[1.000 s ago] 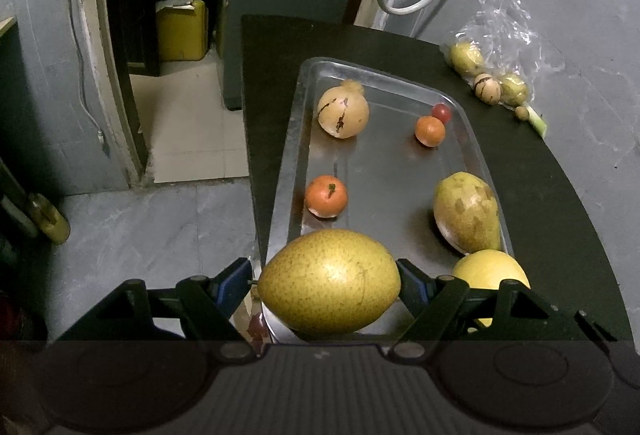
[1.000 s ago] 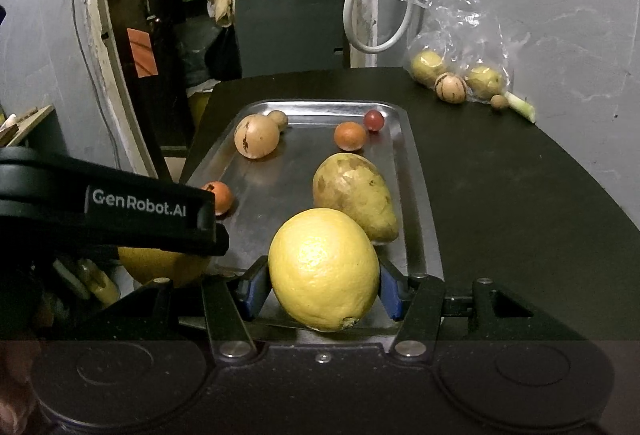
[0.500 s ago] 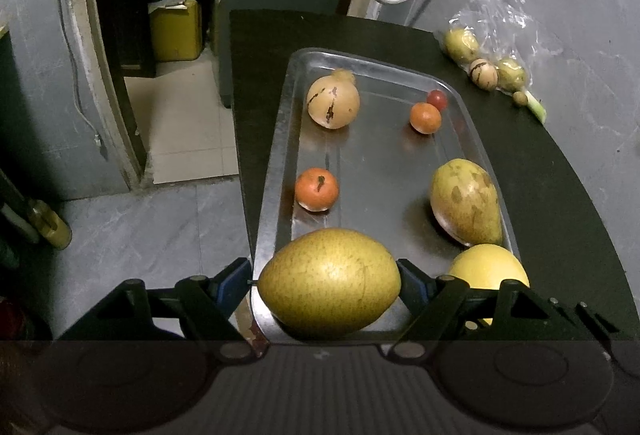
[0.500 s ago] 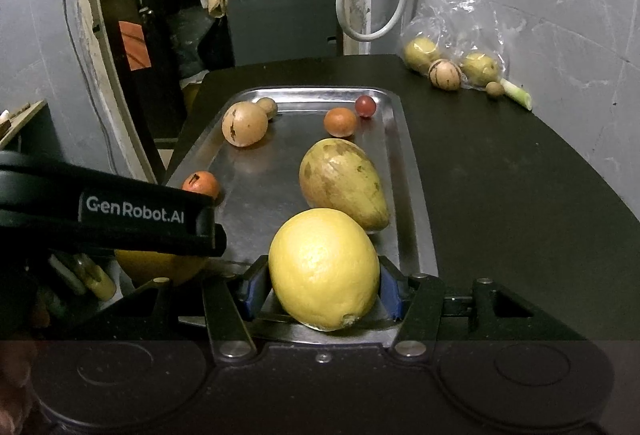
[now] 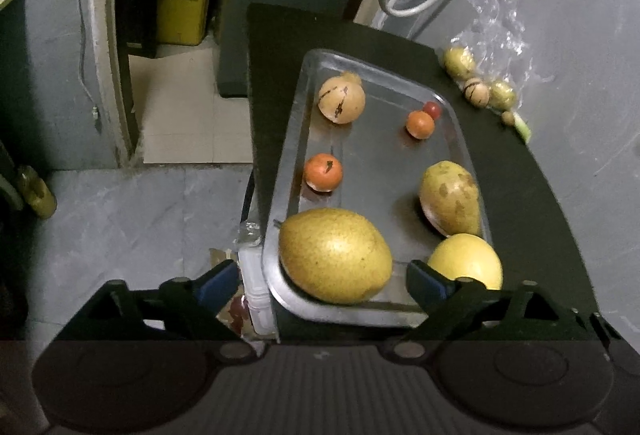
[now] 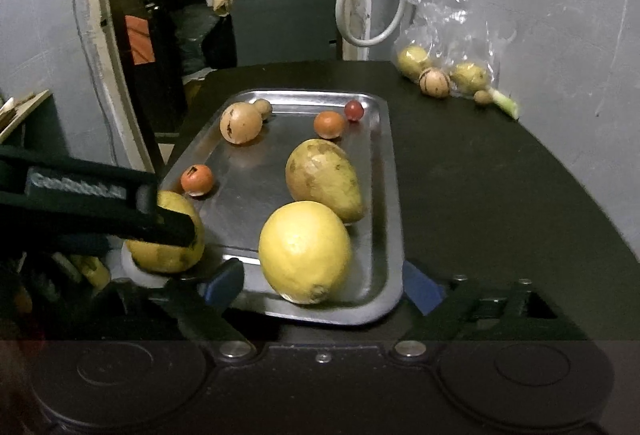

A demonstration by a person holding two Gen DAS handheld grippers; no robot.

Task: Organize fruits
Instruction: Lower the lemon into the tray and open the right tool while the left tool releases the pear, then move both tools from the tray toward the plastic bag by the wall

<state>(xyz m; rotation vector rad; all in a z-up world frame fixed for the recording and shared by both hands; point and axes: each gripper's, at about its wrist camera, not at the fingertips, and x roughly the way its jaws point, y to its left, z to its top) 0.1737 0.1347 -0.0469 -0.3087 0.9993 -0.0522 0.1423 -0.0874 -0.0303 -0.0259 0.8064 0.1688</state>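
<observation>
A steel tray (image 5: pixel 288 139) (image 6: pixel 394 195) lies on the black table. A big yellow-green pear-like fruit (image 5: pixel 334 255) rests in its near left corner, with my left gripper (image 5: pixel 322 281) open just behind it, fingers wide and off the fruit. A yellow lemon (image 6: pixel 304 251) (image 5: pixel 466 261) sits in the near right corner, and my right gripper (image 6: pixel 320 285) stands open around its near side, not touching. Farther in lie a mottled pear (image 5: pixel 450 197) (image 6: pixel 322 179), a tangerine (image 5: pixel 323 172), a tan round fruit (image 5: pixel 341 102), a small orange (image 5: pixel 420 123) and a red berry (image 5: pixel 432 109).
A clear plastic bag with several small fruits (image 5: pixel 480 91) (image 6: pixel 440 75) lies at the back right against the grey wall. The table's left edge (image 5: pixel 252 107) drops to the floor. A white hose (image 6: pixel 360 15) hangs behind. The left gripper's body (image 6: pixel 100 203) covers the tray's near left corner in the right wrist view.
Both grippers have opened and drawn back a little. The pear-like fruit and the lemon, held before, now rest on the tray.
</observation>
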